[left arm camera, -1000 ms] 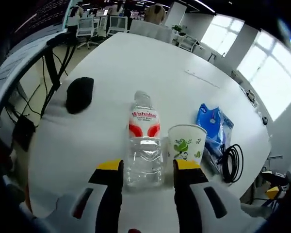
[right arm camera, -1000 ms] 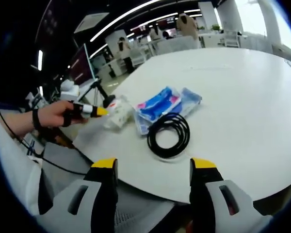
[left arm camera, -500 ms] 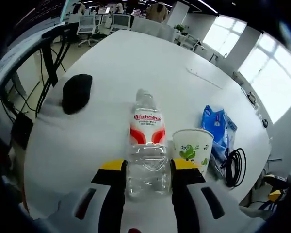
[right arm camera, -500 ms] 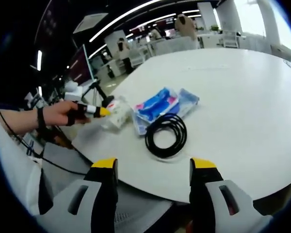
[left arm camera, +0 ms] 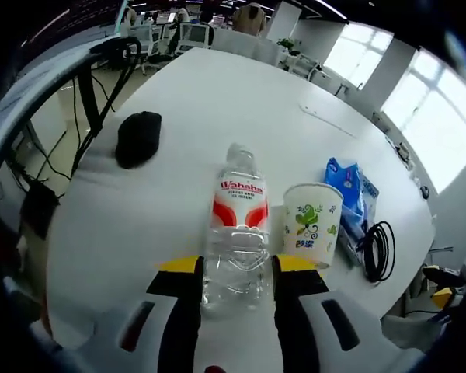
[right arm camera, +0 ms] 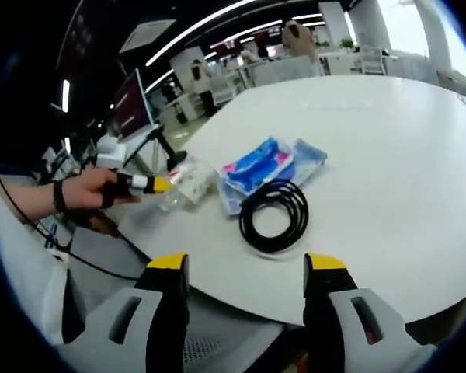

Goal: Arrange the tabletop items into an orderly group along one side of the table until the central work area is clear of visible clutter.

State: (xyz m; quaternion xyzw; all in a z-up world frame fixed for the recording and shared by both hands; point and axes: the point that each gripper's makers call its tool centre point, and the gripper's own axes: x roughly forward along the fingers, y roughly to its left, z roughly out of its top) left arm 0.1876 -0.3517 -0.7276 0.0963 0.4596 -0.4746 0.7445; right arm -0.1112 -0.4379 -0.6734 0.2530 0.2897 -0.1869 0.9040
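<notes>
**Left gripper pinches the bottle; right gripper idle off the table edge**

Nearest in the left gripper view, the left gripper (left arm camera: pixel 234 268) has its yellow-tipped jaws pressed against the lower body of the bottle (left arm camera: pixel 236 233). The bottle is clear thin plastic with a red and white label and looks almost empty, so it is likely light and easy to crush; a hold low on the ribbed base, as now, seems safest. Whether its base rests on the table (left arm camera: pixel 217 101) is hard to tell from this angle.

Just right of the bottle stands a paper cup (left arm camera: pixel 311 226), light and easily tipped or dented, best taken near the rim. Right of the cup lie blue packs (left arm camera: pixel 348 194), soft and slippery film, and the black cable (left arm camera: pixel 379 250), limp and likely to uncoil. Farther left sits a black mouse (left arm camera: pixel 138 137), alone.

In the right gripper view, the right gripper (right arm camera: pixel 245 272) hangs with jaws spread wide and nothing between them, near the table edge before the cable.
</notes>
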